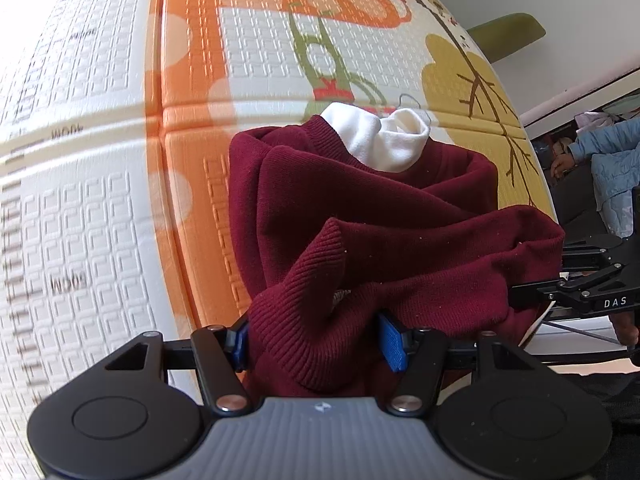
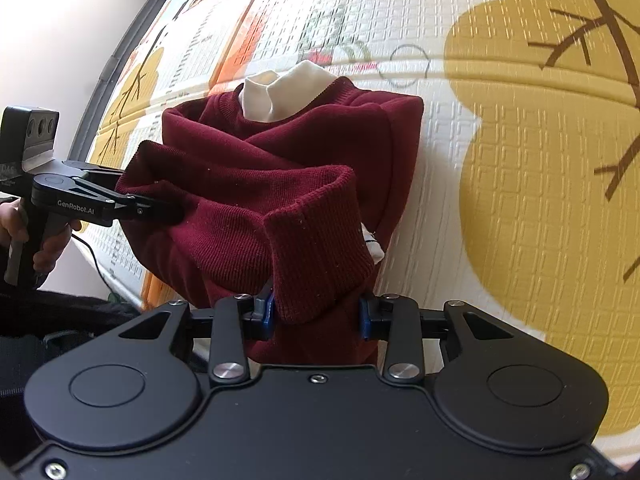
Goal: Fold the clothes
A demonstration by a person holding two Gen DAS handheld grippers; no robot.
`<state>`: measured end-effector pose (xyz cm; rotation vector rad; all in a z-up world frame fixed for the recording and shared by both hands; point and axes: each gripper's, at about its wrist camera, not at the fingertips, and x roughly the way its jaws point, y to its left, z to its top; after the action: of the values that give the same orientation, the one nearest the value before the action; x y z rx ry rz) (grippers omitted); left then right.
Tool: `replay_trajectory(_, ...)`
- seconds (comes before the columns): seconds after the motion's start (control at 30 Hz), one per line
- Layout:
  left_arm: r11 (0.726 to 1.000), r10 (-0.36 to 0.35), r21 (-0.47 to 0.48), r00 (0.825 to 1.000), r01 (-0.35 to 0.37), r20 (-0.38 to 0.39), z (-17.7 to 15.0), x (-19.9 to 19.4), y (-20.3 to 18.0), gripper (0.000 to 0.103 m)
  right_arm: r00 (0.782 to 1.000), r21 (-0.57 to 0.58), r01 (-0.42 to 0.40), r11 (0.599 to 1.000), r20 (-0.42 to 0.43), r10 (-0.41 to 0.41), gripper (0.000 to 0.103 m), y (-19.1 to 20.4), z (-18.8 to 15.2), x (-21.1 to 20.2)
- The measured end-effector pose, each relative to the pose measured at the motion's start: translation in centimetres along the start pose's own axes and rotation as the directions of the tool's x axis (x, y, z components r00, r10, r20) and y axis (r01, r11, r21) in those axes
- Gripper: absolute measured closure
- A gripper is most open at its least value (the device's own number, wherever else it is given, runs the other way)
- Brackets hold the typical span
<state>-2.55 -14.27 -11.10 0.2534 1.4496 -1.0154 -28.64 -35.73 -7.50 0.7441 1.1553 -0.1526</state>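
1. Left wrist view: blue ribbed pads (image 1: 394, 342) of the black left gripper (image 1: 316, 340) pinch the thick ribbed hem of a maroon knitted sweater (image 1: 360, 216), whose soft bulk is bunched in rounded folds just ahead.
2. White smooth inner collar fabric (image 1: 380, 136) pokes from the sweater's neck at the far end.
3. Beneath lies an embossed foam play mat (image 1: 120, 120), cream with orange and mustard shapes, its surface a grid of small raised squares.
4. Right wrist view: the black right gripper (image 2: 316, 314) clamps another ribbed hem section between its blue pads.
5. At left, the other gripper's black linkage bites into the sweater's edge, held by a person's hand (image 2: 24, 236).
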Motion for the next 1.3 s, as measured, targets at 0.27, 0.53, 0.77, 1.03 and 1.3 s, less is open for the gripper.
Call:
replay_trajectory(0.27,1.0,0.014,0.022,0.999,-0.015,0.03,-0.6,-0.6,-0.4,0.034,1.0,0.022,0.003,1.0,0.026,-0.004,0.061,-0.1,-0.4,-0.6)
replay_trajectory(0.53,0.992,0.02,0.123,0.996,-0.03,0.087,-0.6,-2.6,-1.6,0.028,0.997,-0.013,0.012,1.0,0.073,-0.011,0.051,0.4,-0.1,-2.1)
replay_trajectory(0.77,0.984,0.008,0.178,0.997,-0.023,0.083,-0.9,-2.6,-2.3,0.033,0.998,-0.05,0.017,0.999,0.064,-0.014,0.079,0.7,-0.4,-2.0)
replay_trajectory(1.03,0.977,-0.004,0.215,0.998,-0.011,0.069,-1.6,-3.9,-2.0,0.074,0.996,-0.096,-0.031,0.995,0.082,0.039,0.088,1.4,-1.3,-3.5)
replay_trajectory(1.3,0.966,-0.066,0.255,0.995,0.045,0.075,-2.4,-5.9,-2.4,0.079,0.992,-0.199,-0.084,0.976,0.079,0.102,0.09,3.6,-2.2,-5.7)
